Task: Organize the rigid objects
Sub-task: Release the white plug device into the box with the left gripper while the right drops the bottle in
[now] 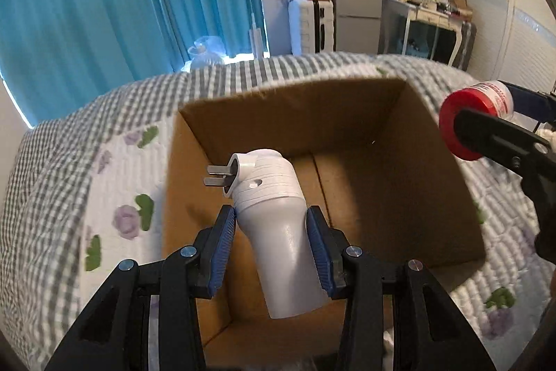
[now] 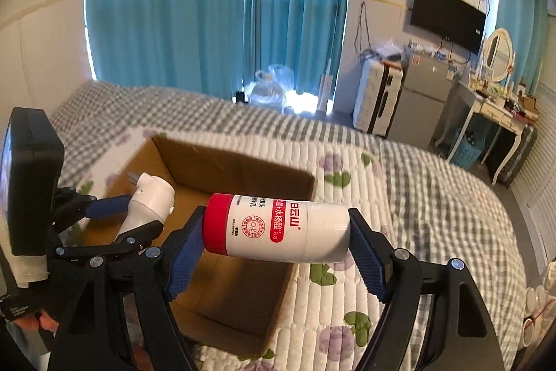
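1. The bed [image 1: 104, 141] is the biggest thing. It wears a soft, bumpy quilt with grey checks and purple flowers with green leaves.
2. A brown cardboard box [image 1: 444, 169] sits open on the bed. Its walls are flat and stiff. The inside that shows looks bare.
3. The left tool [image 1: 271, 225] is black with blue ribbed pads. It is clamped on a white plug [image 1: 274, 232], held over the box. The plug is smooth, hard plastic, round like a fat tube, with a bent head and two flat grey metal prongs.
4. The right tool [image 2: 278, 237] is clamped on a white bottle [image 2: 299, 228] with a red cap, lying sideways between the pads, end to end. It hangs over the right edge of the box.
5. Only the right view shows the red writing on the bottle. Only the left view shows the cap's round red end and both prongs clearly.
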Demonstrator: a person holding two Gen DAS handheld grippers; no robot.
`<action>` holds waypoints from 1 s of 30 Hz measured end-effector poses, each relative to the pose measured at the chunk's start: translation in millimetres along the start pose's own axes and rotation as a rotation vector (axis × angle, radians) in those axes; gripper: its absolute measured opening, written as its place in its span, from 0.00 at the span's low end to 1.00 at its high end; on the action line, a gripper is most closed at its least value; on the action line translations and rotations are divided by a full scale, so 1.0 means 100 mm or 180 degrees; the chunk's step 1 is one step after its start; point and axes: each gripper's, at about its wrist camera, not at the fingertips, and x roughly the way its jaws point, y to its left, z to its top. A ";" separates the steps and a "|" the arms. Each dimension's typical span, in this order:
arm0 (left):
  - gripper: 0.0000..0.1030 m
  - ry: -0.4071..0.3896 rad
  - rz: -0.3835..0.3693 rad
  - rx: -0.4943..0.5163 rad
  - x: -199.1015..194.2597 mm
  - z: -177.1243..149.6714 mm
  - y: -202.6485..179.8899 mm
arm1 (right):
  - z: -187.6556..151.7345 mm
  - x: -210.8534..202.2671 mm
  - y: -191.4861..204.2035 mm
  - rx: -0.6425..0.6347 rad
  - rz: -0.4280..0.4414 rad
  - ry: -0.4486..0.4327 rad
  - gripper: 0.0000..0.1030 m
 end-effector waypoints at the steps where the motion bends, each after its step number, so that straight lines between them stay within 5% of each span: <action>1: 0.42 -0.0002 0.0002 -0.0001 0.04 0.00 -0.01 | -0.03 0.03 0.00 -0.0020 0.0019 0.0029 0.75; 3: 0.45 -0.0052 -0.0026 -0.0050 0.05 0.01 0.01 | -0.04 0.11 -0.01 -0.0078 0.0039 0.0069 0.75; 6: 0.66 -0.0162 0.0065 -0.0161 -0.04 0.06 0.11 | -0.02 0.14 0.02 -0.0179 -0.0002 0.0014 0.75; 15: 0.67 -0.0402 0.0234 -0.0289 -0.57 0.02 0.45 | 0.06 0.33 0.10 0.0001 0.0165 -0.0022 0.76; 22: 0.69 -0.0413 0.0333 -0.0220 -1.19 -0.27 0.44 | 0.01 -0.53 0.09 0.0027 0.0018 -0.0215 0.86; 30: 0.94 -0.0453 0.0354 -0.0389 -1.78 -0.71 0.39 | -0.37 -1.59 0.32 -0.0148 -0.0040 -0.0226 0.97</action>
